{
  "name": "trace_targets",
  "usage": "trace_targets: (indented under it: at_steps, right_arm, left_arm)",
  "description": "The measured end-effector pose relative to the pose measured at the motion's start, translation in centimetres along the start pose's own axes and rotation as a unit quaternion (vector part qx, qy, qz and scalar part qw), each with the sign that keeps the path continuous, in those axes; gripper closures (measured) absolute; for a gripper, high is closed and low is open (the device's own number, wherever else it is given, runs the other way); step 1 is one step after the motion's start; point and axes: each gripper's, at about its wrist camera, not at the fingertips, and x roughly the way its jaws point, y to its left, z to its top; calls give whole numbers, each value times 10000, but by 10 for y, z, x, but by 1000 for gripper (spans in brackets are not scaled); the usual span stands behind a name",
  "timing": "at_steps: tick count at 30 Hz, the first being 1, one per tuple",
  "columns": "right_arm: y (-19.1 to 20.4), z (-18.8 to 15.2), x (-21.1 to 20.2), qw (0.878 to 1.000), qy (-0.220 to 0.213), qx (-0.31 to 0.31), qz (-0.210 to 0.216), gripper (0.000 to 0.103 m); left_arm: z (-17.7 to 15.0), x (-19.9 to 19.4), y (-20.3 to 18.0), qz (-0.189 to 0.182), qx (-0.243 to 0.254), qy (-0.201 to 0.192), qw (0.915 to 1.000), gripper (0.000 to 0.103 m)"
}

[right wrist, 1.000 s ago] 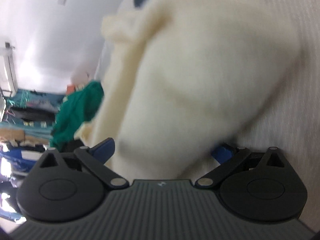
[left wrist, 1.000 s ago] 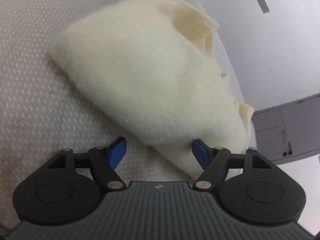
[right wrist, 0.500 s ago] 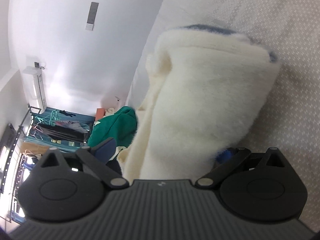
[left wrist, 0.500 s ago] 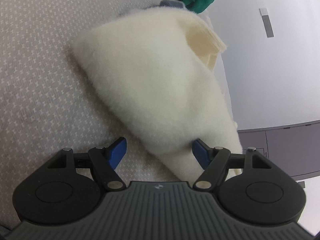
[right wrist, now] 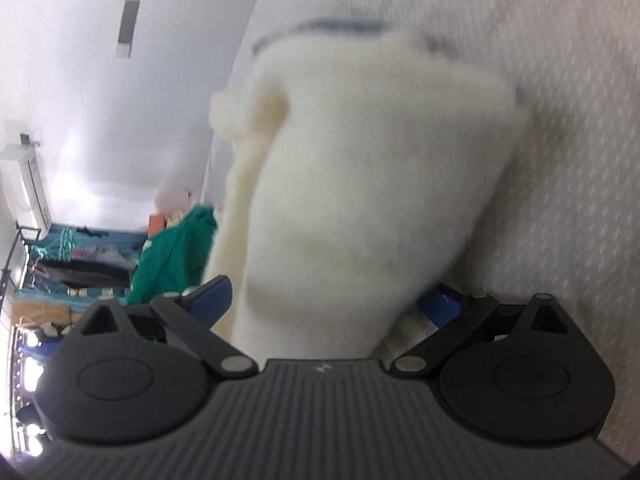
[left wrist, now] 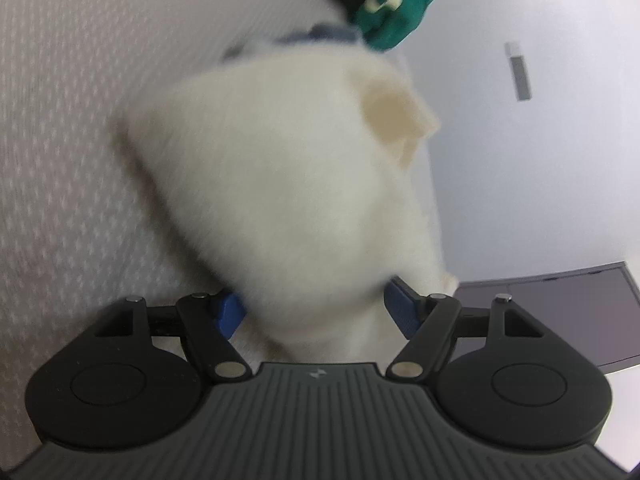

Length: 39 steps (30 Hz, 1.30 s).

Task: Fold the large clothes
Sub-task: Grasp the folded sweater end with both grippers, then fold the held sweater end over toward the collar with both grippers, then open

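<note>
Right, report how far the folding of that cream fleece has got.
Done: the cream fleece already lies as a thick folded bundle on the patterned bed cover. In hand: left gripper and right gripper each straddle one end. Left, apparently: the green garment.

Motion-blurred cream fleece garment [left wrist: 288, 200] hiding inner faces of blue pads [left wrist: 230, 314], grip unclear; green garment [left wrist: 400, 4] cropped at top.
</note>
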Motion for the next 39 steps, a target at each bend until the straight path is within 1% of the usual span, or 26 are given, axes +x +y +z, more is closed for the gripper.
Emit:
trace_targets:
  at_steps: [2,4,6,8,10,12,13,14,15,17,18,19,20,22,28,34,39]
  right_arm:
    - [2,6,-10,9995,-306,-72,25,2]
    - [0,6,-9,9996,-275,1,108,0]
    - [-3,4,-7,9998,-203,-24,40,2]
    - [-4,4,1,9999,-73,4,-75,19]
    - [-5,4,5,9998,-84,37,-196,24]
    - [-1,6,10,9996,-111,-12,-242,27]
    - [3,6,11,9995,-133,-88,-273,31]
    - [8,4,14,9993,-155,-175,-297,36]
    - [9,5,13,9991,-168,-241,-305,39]
    - [12,3,9,9988,-191,-354,-272,51]
    - [14,3,9,9987,-204,-400,-236,54]
    - [16,4,7,9986,-226,-455,-178,60]
    - [19,3,4,9982,-253,-527,-117,63]
    - [25,3,0,9974,-297,-651,2,66]
    - [50,-4,-22,9917,-318,-1176,415,70]
    - [67,-11,-55,9886,-130,-1416,491,70]
    - [72,-18,-86,9881,52,-1462,478,70]
  left_arm:
    - [1,-4,2,-119,-122,-117,9998,27]
    - [1,-5,7,-177,-271,-115,9994,27]
    - [1,-7,13,-260,-485,-142,9984,27]
    - [1,-9,22,-393,-793,-230,9958,27]
    - [1,-7,32,-565,-1140,-283,9915,28]
    - [3,-2,35,-531,-1207,-266,9909,28]
    - [4,-1,33,-474,-1159,-257,9918,31]
    - [5,1,31,-367,-1062,-257,9933,40]
    - [6,2,27,-211,-921,-276,9951,45]
    - [7,0,18,32,-576,-370,9976,64]
    - [6,-1,14,133,-422,-436,9981,68]
    - [5,-4,9,216,-235,-494,9983,73]
    - [4,-7,4,264,-37,-562,9981,75]
    - [3,-10,-6,287,220,-652,9972,78]
    - [3,-42,-23,122,480,-773,9958,81]
    - [-8,-93,-39,-153,614,-796,9948,81]
    - [-34,-139,-47,-305,721,-817,9936,81]
